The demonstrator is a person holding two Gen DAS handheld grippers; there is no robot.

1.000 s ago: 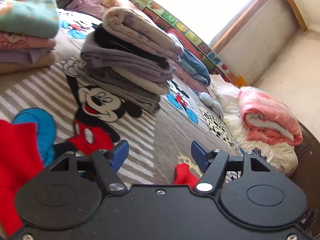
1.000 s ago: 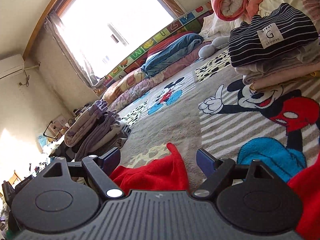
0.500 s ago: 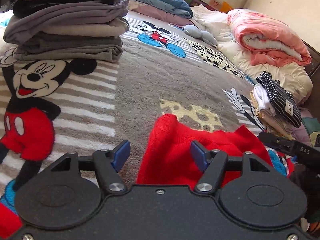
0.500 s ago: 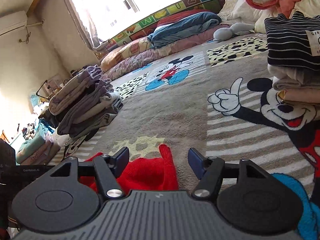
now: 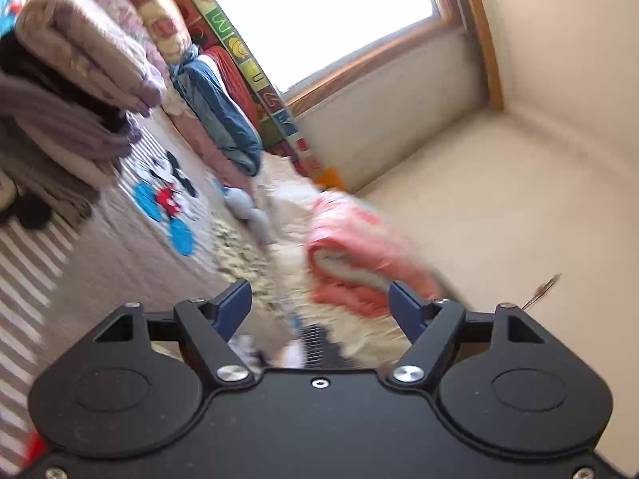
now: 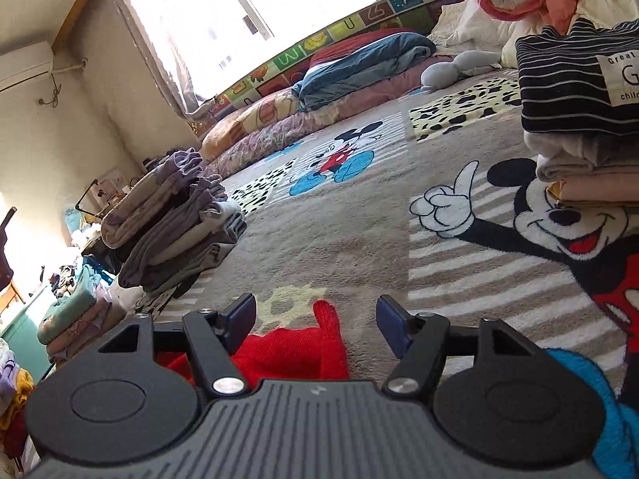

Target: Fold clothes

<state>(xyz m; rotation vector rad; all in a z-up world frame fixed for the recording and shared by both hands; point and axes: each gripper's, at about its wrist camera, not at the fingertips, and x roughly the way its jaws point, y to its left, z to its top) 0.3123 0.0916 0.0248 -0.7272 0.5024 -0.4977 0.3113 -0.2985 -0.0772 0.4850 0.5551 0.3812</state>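
Gaping over the red knitted garment (image 6: 295, 353) on the cartoon-mouse blanket (image 6: 339, 239), the right hand-held gripper (image 6: 315, 315) risks pinching blanket pile too; the left hand-held gripper (image 5: 319, 299), released, points elsewhere.

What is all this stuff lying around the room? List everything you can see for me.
Red knit garment: one, red, flat on the blanket just ahead of the right gripper.
Cartoon-mouse blanket: one, grey-beige with stripes, covering the floor.
Grey-purple folded pile: one stack, on the blanket's left side.
Striped top: one, black with white stripes, on top of a beige folded pile at right.
Blue quilt: one, by the window wall.
Pink quilt: one rolled, blurred, in the corner.
Grey plush toy: one, beside the blue quilt.
Left gripper: fingers open, empty.
Right gripper: fingers open, empty.
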